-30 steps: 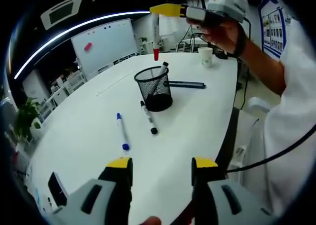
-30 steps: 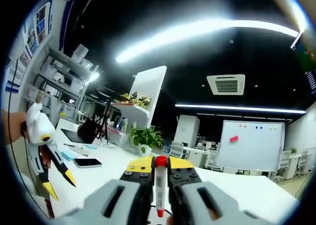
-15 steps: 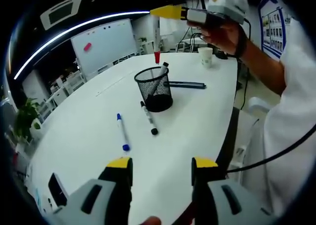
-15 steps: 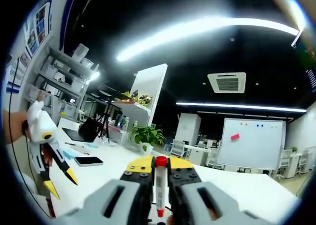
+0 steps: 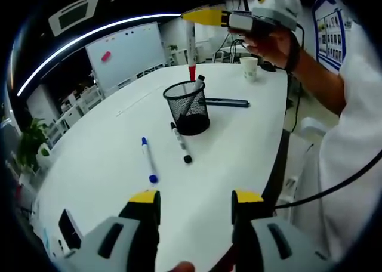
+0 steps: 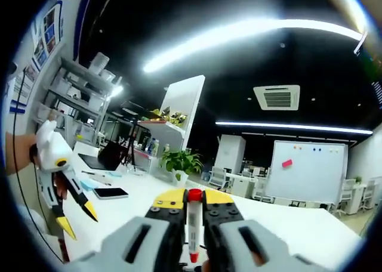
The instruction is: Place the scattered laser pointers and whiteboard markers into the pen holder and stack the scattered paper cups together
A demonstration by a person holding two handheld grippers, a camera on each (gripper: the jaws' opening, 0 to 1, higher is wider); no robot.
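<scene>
The right hand-held gripper (image 5: 192, 15), clamped on a red-capped white whiteboard marker (image 5: 191, 52), is holding it upright directly above the black mesh pen holder (image 5: 187, 108).

Black marker (image 5: 192, 93) in the mesh pen holder (image 5: 187, 107): lower part veiled by the mesh. Red-capped marker (image 6: 193, 226): its barrel is pinched out of sight between the jaws.
</scene>
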